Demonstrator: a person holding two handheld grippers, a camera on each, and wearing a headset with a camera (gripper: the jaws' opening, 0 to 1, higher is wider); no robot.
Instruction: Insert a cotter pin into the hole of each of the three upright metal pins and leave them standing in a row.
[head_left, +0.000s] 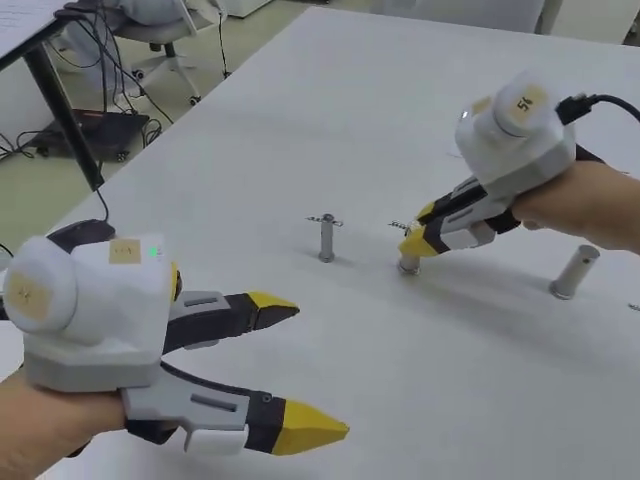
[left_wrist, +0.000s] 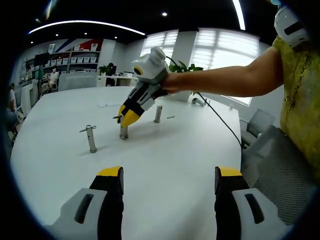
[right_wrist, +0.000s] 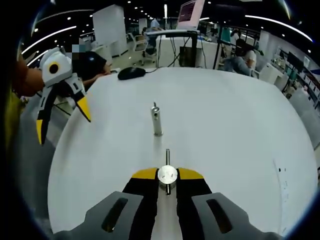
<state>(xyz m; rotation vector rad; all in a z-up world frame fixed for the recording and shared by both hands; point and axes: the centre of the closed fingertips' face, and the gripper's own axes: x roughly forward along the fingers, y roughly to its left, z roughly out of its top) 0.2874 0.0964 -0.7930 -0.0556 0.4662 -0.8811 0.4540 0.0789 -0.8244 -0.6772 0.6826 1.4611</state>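
My left gripper (head_left: 315, 370) hovers over the near side of the white table (head_left: 330, 100), jaws spread wide and holding nothing. My right gripper (head_left: 412, 243) is down at the middle pin (head_left: 409, 266), jaws pinched tight around its top (in the right gripper view a cotter pin (right_wrist: 167, 155) runs straight through that top, between the jaws). The left pin (head_left: 326, 243) stands upright near it, a second cotter pin (head_left: 324, 220) crossing its head. The right pin (head_left: 573, 272) stands well apart on the other side; I cannot tell whether it carries one.
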